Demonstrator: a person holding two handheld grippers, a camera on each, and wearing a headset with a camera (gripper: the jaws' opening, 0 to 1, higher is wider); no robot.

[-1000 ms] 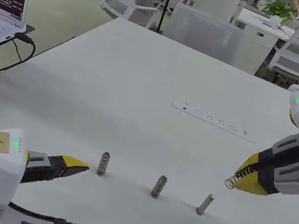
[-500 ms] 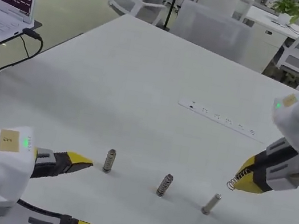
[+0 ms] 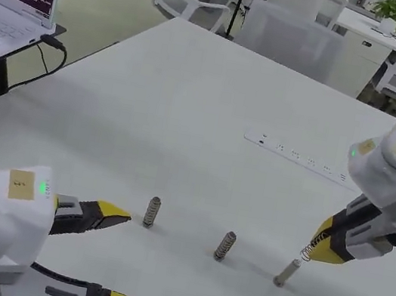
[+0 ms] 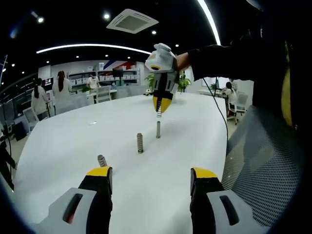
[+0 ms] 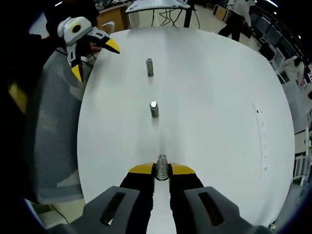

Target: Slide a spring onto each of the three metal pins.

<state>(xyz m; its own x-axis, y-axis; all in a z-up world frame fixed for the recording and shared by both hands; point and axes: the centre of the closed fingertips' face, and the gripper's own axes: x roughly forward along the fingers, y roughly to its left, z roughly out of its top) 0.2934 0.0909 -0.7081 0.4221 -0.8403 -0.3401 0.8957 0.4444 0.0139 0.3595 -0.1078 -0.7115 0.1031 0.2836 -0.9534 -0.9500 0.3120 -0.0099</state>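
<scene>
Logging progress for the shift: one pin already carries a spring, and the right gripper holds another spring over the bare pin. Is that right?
Not quite: two pins already carry springs, the left pin and the middle pin, as the head view shows. The right gripper does hold another spring over the bare pin.

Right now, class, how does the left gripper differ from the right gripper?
The left gripper has its jaws wide open and holds nothing; the right gripper has its jaws shut on a spring. The right gripper hangs over the bare pin; the left gripper sits off the row's far end. Both have yellow-tipped jaws.
</scene>
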